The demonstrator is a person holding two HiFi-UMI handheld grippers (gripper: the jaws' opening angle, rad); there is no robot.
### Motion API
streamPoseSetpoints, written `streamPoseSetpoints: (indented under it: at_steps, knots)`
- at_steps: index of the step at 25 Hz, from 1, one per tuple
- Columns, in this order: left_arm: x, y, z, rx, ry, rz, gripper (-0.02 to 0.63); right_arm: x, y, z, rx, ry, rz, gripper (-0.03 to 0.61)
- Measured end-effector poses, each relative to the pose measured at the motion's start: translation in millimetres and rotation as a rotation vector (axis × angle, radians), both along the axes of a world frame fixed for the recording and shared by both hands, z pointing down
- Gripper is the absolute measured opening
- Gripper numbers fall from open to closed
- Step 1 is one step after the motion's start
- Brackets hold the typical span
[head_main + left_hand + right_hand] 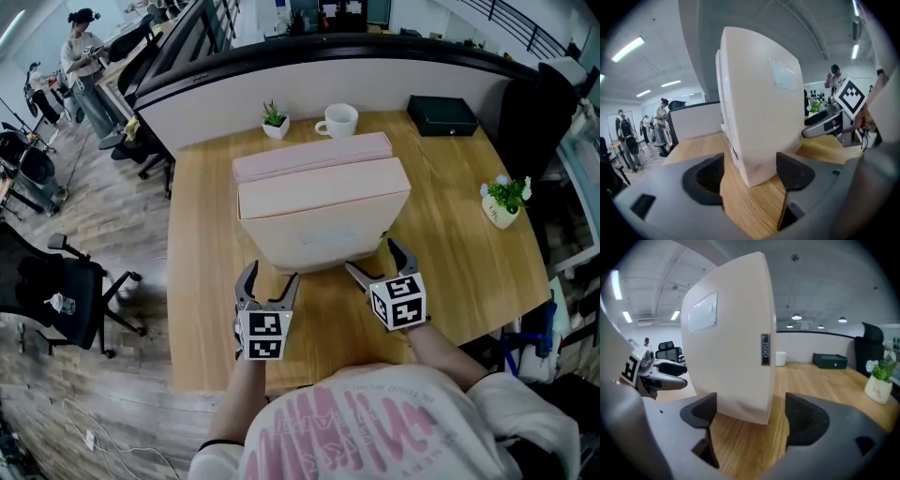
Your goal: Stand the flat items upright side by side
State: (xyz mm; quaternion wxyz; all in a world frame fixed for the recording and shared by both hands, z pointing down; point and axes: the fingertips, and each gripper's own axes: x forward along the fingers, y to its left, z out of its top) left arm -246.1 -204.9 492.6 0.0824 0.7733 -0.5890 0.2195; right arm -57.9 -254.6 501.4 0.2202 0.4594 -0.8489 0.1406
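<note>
Standing on the table [206, 187], the front pink box [323, 220] has the rear pink box [309, 155] at twelve. My left tool [272, 277] and right tool [372, 258] gape wide around its lower corners, so I'd back toward six without nudging.

The person wears a white short-sleeved shirt [375, 427] with large pink letters. The left gripper [271, 275] and the right gripper [371, 256] each have curved grey metal jaws, black pads [708, 177] and a white cube [260, 335] with black square markers.
</note>
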Motion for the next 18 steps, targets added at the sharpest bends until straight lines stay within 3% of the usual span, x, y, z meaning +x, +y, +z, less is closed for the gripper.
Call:
streamPoseSetpoints:
  at_steps: [5, 9, 15, 18]
  knots:
    - [-9, 30, 2, -0.045, 0.153, -0.068, 0.292, 31, 24, 16, -0.191, -0.113, 0.215, 0.384]
    - [-5, 59, 2, -0.072, 0.256, -0.116, 0.181, 41, 56, 24, -0.301, -0.171, 0.348, 0.148]
    - [21, 94, -16, -0.096, 0.340, -0.115, 0.060, 18, 100, 12, -0.379, -0.361, 0.366, 0.015]
    - [26, 105, -39, -0.057, 0.366, -0.133, 0.012, 3, 117, -11, -0.369, -0.483, 0.320, -0.003]
